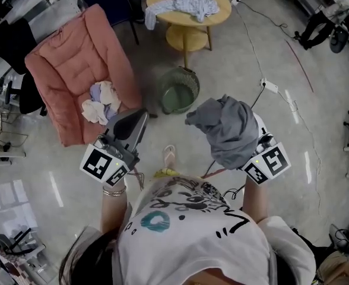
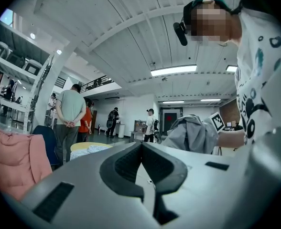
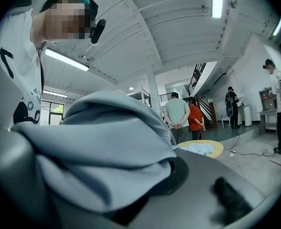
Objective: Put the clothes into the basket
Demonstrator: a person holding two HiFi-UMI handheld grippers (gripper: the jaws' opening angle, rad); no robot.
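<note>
A green mesh basket stands on the floor ahead of me, between the two grippers. My right gripper is shut on a grey garment, which bunches up over its jaws and hides the tips in the head view. The same grey garment fills the lower left of the right gripper view. My left gripper is held level at the left of the basket, its jaws shut with nothing between them; the tips meet in the left gripper view. More clothes lie on the pink armchair, and a pale garment on the round table.
A power strip and cables run across the floor at the right. A slipper lies near my feet. Two people stand beyond the round table. Shelving and dark gear line the room's edges.
</note>
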